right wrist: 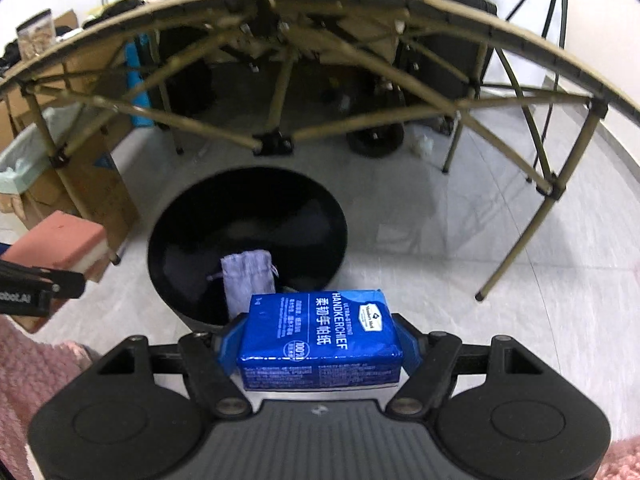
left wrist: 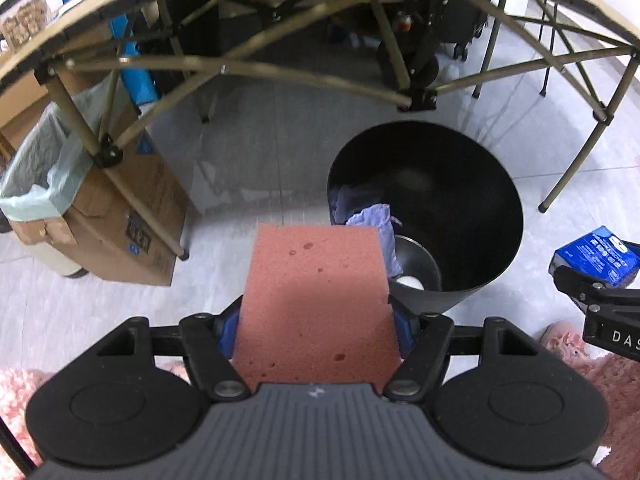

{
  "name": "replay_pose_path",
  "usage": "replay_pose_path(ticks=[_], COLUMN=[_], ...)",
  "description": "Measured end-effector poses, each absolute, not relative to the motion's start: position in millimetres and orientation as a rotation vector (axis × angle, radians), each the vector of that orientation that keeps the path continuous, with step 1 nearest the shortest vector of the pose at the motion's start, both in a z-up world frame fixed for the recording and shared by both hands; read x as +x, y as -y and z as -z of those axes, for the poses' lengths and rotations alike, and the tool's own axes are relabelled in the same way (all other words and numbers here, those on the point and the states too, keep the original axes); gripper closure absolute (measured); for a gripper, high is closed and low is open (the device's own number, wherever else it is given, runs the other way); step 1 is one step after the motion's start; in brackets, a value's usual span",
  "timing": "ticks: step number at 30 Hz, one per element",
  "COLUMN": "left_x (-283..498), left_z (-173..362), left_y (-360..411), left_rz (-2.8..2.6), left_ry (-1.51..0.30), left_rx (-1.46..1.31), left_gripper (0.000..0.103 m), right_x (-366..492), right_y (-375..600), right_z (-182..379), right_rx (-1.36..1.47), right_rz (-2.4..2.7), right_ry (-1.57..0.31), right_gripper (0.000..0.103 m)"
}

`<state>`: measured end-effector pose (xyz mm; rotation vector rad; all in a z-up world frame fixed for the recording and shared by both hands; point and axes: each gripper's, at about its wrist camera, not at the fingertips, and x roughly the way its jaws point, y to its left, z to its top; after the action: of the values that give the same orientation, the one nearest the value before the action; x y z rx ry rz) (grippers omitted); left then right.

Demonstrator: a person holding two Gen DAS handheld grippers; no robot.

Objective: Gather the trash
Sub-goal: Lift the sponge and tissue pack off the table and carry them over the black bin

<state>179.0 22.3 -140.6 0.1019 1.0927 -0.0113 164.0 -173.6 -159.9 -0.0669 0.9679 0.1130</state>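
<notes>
Left gripper (left wrist: 316,332) clamped on a porous pink sponge (left wrist: 316,300), a blocky slab, above the near rim of a round, smooth black bin (left wrist: 472,208). Right gripper (right wrist: 318,348) clamped on a glossy blue tissue pack (right wrist: 320,340), just short of the bin. Crumpled lilac cloth (right wrist: 248,276) inside.

The pink sponge (left wrist: 316,304) hides the near rim of the black bin (left wrist: 472,200) and most of the lilac cloth (left wrist: 370,216) inside. The blue tissue pack (left wrist: 596,258) is cut off at the left-wrist view's right edge. Objects on the table (right wrist: 520,46) are cropped and blurred.
</notes>
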Motion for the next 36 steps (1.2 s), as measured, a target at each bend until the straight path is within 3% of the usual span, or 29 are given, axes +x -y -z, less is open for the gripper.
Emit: replay_pose_path(ticks=[36], left_x=[241.2], left_z=[167.6], left_y=[43.7], left_rz=[0.102], left_ry=[-1.239], left_rx=[0.151], left_gripper=[0.033], right_x=[199.3], right_y=[238.3], right_z=[189.6], right_rx=[0.054], right_rz=[0.129], right_ry=[-1.047], right_gripper=[0.031])
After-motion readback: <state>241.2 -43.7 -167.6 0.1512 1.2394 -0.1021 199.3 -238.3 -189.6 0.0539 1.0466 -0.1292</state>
